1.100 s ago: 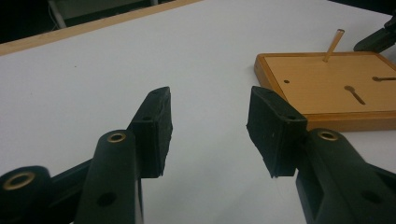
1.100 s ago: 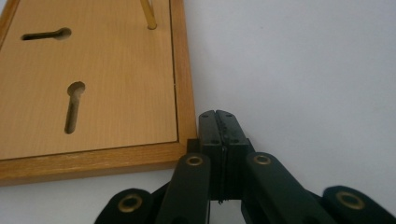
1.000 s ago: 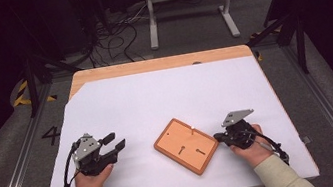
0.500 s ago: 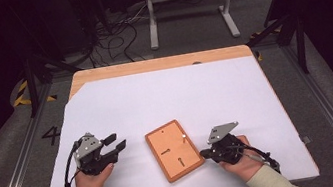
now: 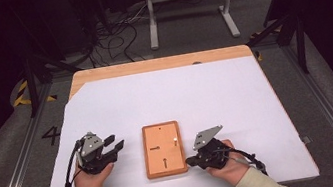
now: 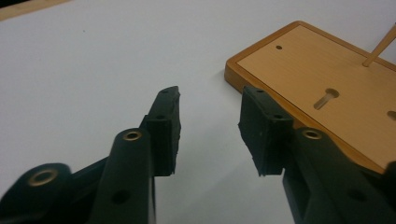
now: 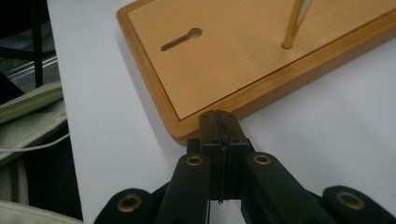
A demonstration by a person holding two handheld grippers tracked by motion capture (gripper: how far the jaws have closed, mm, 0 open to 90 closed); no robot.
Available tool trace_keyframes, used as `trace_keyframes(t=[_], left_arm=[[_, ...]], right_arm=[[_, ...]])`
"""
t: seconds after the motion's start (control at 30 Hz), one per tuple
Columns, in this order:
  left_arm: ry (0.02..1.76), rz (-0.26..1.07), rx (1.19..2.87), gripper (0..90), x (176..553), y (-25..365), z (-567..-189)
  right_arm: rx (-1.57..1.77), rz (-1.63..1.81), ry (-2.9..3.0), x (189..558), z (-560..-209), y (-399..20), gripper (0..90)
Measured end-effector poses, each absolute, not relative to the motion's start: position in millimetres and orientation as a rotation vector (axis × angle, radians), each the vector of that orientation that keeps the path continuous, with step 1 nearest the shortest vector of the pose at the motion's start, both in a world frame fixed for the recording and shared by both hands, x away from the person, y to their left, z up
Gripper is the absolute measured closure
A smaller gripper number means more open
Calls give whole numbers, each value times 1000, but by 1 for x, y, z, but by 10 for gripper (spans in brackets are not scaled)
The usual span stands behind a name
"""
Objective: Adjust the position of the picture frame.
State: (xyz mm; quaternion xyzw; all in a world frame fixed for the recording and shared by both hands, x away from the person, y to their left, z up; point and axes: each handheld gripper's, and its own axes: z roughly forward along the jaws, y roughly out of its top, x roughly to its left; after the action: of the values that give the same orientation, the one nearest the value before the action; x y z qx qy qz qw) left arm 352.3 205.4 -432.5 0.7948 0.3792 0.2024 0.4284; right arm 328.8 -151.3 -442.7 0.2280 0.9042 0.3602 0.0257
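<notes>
Wooden board (image 5: pixel 163 149): flat on white sheet (image 5: pixel 170 98), near-centre of table (image 5: pixel 160 64), long side running near–far, thin peg (image 5: pixel 175 141) upright near its right edge. Right gripper (image 5: pixel 189 161): jaws pressed together, empty, tips at board's near-right corner, apparently nudging it. Left gripper (image 5: pixel 118 144): jaws part-open and just been closing, nothing between, just left of board. Progress, judged: board squared to table; grasp not yet made. Right gripper view: closed tips (image 7: pixel 219 122) against corner. Left gripper view: keyhole slot (image 6: pixel 326 98), empty gap between pads (image 6: pixel 166 122).

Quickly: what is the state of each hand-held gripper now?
Left hand-held gripper: open, jaws just been closing, nothing between them.
Right hand-held gripper: shut, empty, tips against the wooden board's corner.
</notes>
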Motion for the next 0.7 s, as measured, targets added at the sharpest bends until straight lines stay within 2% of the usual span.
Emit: trace_keyframes(t=[0.23, 0.43, 0.53, 0.7], left_arm=[[973, 474, 2012, 777, 364, 199, -430], [998, 447, 2019, 837, 375, 198, -429], [1004, 420, 2027, 895, 380, 195, -429], [1016, 389, 2063, 898, 389, 186, -428]], right_arm=[[653, 1143, 2805, 330, -445, -126, 900], [638, 1148, 2788, 332, -446, -110, 900], [656, 1155, 2741, 333, -441, -120, 900], [763, 1183, 2632, 341, -425, -156, 900]])
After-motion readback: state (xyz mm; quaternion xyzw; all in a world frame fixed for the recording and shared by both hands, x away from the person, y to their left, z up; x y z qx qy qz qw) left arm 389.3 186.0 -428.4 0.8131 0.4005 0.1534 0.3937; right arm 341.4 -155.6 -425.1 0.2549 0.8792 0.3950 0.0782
